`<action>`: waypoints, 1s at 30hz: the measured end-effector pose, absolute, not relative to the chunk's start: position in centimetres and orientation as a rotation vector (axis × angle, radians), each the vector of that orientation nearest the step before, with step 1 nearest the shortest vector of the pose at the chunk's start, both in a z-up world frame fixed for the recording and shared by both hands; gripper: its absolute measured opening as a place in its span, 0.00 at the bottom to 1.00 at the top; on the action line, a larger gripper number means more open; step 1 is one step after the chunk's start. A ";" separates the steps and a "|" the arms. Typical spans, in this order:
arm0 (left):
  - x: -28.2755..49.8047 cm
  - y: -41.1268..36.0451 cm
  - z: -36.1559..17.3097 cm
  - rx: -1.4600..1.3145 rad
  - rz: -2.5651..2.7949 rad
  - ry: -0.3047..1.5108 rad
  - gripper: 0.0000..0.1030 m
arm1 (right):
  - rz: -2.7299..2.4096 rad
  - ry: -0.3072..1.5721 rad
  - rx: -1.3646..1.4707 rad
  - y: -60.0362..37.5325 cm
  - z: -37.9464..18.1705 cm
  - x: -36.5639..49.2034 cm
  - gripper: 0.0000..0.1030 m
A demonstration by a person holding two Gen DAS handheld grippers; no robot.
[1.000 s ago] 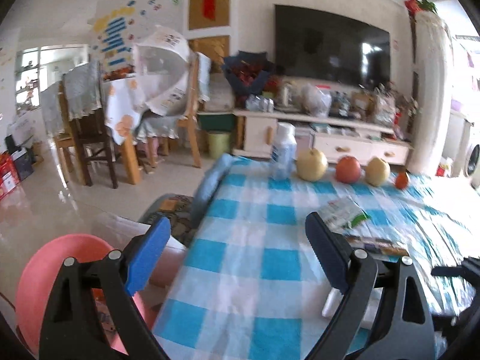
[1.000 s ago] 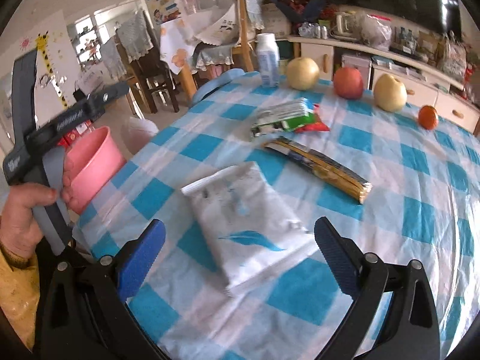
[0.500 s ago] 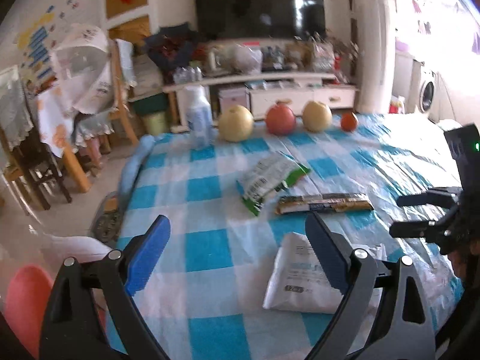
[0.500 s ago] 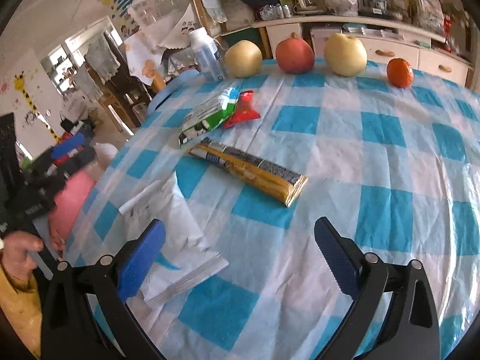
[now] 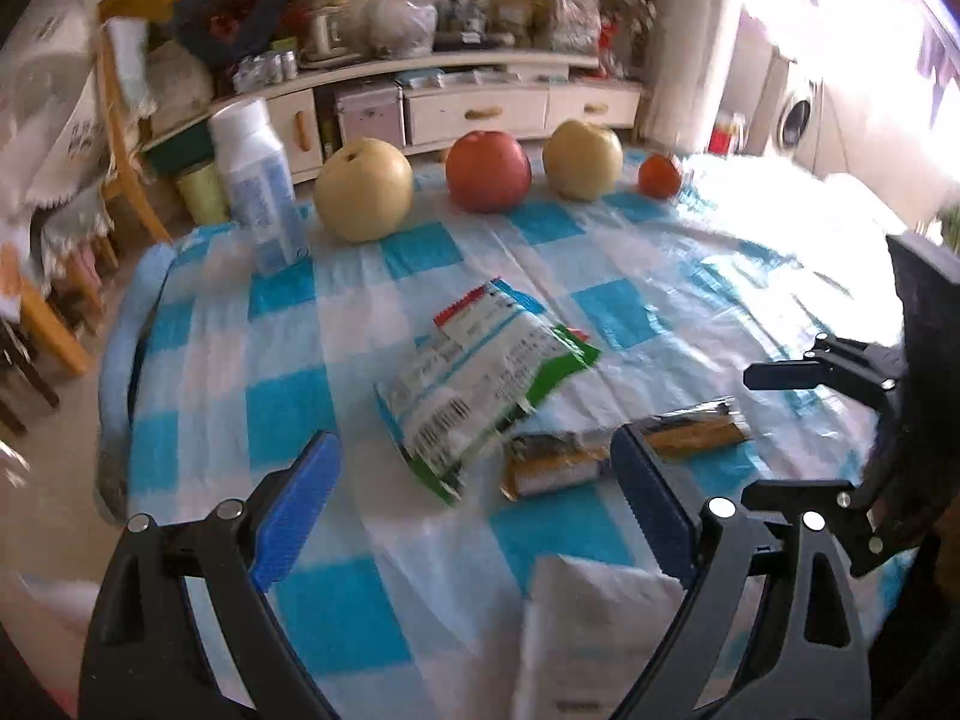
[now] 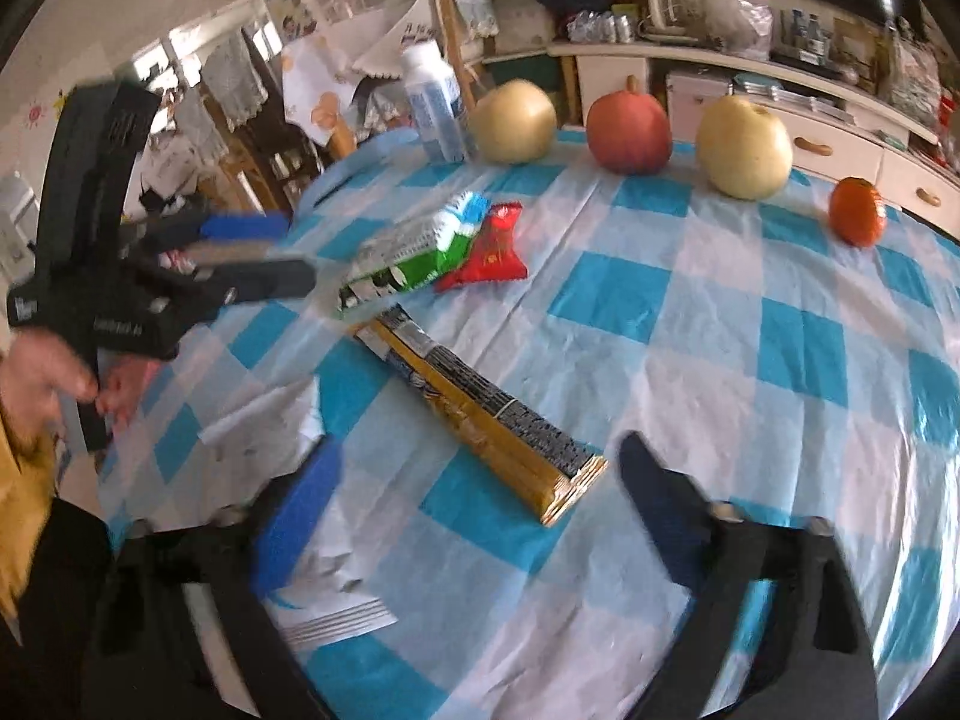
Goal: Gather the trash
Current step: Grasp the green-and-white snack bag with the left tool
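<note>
On the blue-checked tablecloth (image 5: 288, 408) lie a green-and-white snack wrapper (image 5: 480, 384) (image 6: 408, 252), a red wrapper (image 6: 492, 246) tucked beside it, a long gold-and-black wrapper (image 5: 624, 450) (image 6: 480, 414) and a white packet (image 5: 600, 630) (image 6: 300, 570). My left gripper (image 5: 474, 438) hovers open just short of the green wrapper, holding nothing. My right gripper (image 6: 480, 444) hangs above the near end of the gold wrapper with its jaws closing; the pads touch nothing. The right gripper's fingers (image 5: 798, 369) show at the right edge of the left wrist view.
A white bottle (image 5: 258, 192), two pears (image 5: 363, 189), a red fruit (image 5: 489, 171) and a small orange (image 5: 660, 175) line the far side of the table. Behind them stand a TV cabinet (image 5: 480, 108) and wooden chairs (image 5: 120, 168). The table edge drops off at the left.
The left gripper swung from the pink bin beside the table to over the wrappers. The right gripper moved forward past the white packet to the gold wrapper, its jaws narrowing.
</note>
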State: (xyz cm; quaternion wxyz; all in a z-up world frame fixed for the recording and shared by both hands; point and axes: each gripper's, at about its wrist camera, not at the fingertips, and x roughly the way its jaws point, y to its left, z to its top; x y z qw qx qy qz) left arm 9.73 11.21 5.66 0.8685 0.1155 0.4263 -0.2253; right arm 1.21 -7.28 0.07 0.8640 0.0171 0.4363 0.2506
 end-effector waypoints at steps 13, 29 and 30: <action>15.2 8.8 2.8 0.433 -0.501 0.958 0.89 | 0.577 0.954 0.008 -7.2 -1.1 3.6 0.79; 14.5 7.0 1.6 0.445 -0.529 0.943 0.63 | 0.595 0.932 -0.079 -6.3 -1.3 3.1 0.79; 14.3 6.9 1.5 0.455 -0.517 0.938 0.63 | 0.594 0.930 -0.086 -6.2 -1.3 3.0 0.79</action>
